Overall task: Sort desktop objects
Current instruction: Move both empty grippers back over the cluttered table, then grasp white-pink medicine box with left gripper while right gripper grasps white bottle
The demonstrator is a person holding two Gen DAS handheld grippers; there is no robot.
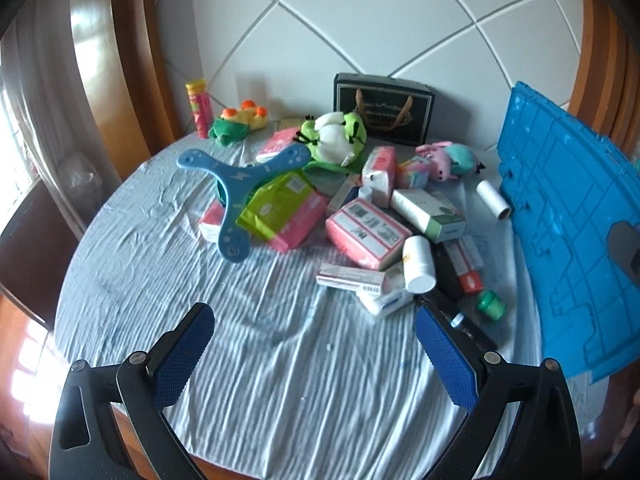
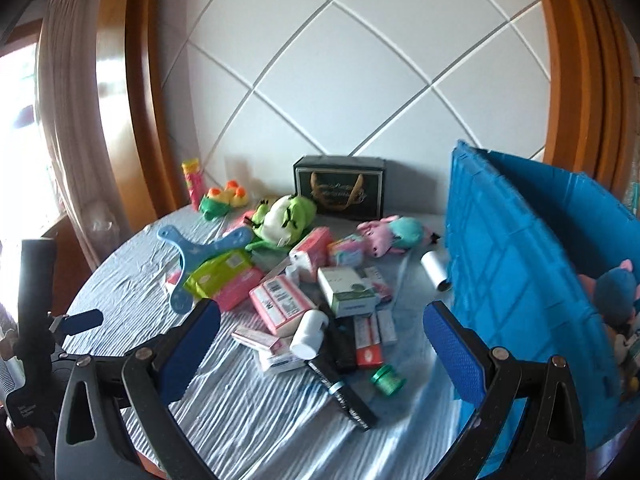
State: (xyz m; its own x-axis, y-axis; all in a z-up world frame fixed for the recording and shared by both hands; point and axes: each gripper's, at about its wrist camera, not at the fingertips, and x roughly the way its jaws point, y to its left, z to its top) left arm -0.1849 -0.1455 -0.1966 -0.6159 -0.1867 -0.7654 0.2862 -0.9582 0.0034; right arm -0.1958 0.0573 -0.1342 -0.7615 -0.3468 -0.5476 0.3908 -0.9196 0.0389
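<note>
We hold both grippers, left (image 1: 314, 354) and right (image 2: 322, 350), jaws spread and empty, above the surface (image 1: 260, 360); the jumbled boxes (image 1: 366, 232) and toys (image 1: 340, 136) lie beside the blue crate (image 1: 568, 216).

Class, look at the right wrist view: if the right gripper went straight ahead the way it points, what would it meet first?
Probably the white bottle lying on the boxes, between the open right gripper fingers' line; depth is unclear, so the black box nearer the camera might come first.
</note>
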